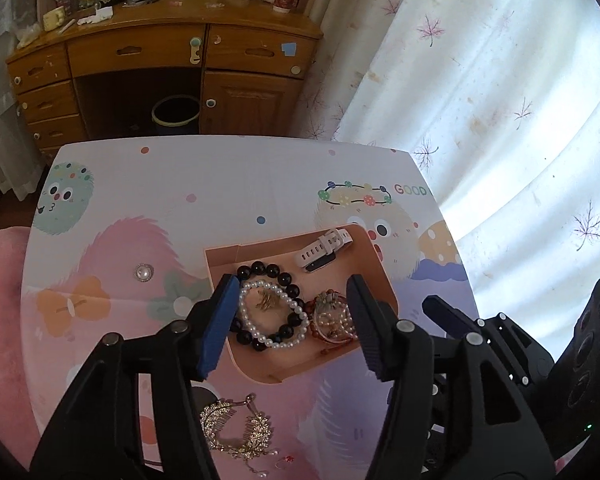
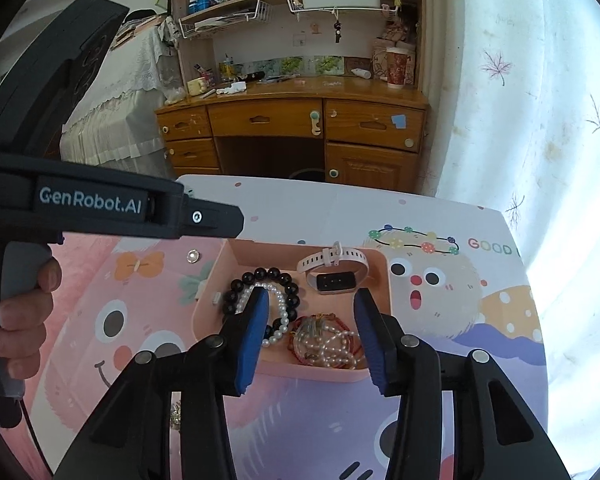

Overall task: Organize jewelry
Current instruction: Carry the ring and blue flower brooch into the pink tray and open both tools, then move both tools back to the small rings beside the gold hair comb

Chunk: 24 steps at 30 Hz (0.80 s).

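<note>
A pink tray (image 1: pixel 380 280) (image 2: pixel 380 276) sits on the cartoon-print table. It holds a black bead bracelet (image 1: pixel 260 270) (image 2: pixel 274 274), a white pearl bracelet (image 1: pixel 290 342) (image 2: pixel 278 294), a tangle of red and pearl bracelets (image 1: pixel 332 320) (image 2: pixel 324 344) and a white watch (image 1: pixel 324 248) (image 2: pixel 334 270). My left gripper (image 1: pixel 292 292) is open and empty above the tray. My right gripper (image 2: pixel 312 304) is open and empty above the tray's near side. A gold hair comb (image 1: pixel 240 428) and a round pearl brooch (image 1: pixel 144 272) (image 2: pixel 193 256) lie on the table outside the tray.
A small red stud (image 1: pixel 288 459) lies near the comb. A wooden desk (image 1: pixel 164 64) (image 2: pixel 292 120) with clutter stands behind the table, a bin (image 1: pixel 176 114) under it. A white curtain (image 1: pixel 500 100) hangs at the right. The left gripper's body (image 2: pixel 80 200) fills the right view's left side.
</note>
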Each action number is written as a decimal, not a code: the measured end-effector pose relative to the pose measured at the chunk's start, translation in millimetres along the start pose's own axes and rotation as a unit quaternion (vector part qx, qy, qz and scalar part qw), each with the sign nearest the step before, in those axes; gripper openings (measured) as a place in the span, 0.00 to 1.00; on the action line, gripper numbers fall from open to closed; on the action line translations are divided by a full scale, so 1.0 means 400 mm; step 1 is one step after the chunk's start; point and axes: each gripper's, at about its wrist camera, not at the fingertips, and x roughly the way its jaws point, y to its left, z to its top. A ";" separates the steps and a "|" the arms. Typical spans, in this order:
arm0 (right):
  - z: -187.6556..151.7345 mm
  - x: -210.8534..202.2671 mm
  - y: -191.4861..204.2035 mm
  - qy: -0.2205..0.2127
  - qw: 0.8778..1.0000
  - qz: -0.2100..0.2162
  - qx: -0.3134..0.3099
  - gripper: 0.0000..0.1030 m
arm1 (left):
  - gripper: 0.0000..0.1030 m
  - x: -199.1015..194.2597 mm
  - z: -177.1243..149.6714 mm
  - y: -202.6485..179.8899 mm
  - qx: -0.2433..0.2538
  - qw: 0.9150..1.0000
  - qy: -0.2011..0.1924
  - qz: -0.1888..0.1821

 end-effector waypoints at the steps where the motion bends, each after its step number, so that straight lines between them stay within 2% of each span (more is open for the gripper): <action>1: -0.001 -0.001 0.001 0.000 1.000 0.001 0.000 0.44 | 0.54 -0.001 -0.001 0.004 0.000 1.000 0.002 0.001; 3: -0.001 -0.002 0.005 0.001 1.000 0.001 0.000 0.45 | 0.56 -0.004 -0.003 0.011 -0.001 1.000 0.004 0.010; 7: -0.002 -0.017 0.017 0.001 1.000 0.000 0.003 0.62 | 0.56 -0.017 -0.007 0.037 -0.003 1.000 0.005 0.024; 13: -0.018 -0.041 0.042 0.009 1.000 0.007 0.014 0.78 | 0.62 -0.041 -0.022 0.096 -0.007 0.999 0.012 0.051; 20: -0.114 -0.048 0.081 0.064 0.997 0.028 0.046 0.78 | 0.65 -0.068 -0.063 0.183 -0.005 0.996 0.025 0.082; 24: -0.193 -0.052 0.124 0.100 0.993 0.044 0.050 0.78 | 0.65 -0.073 -0.108 0.221 0.003 0.996 0.045 0.081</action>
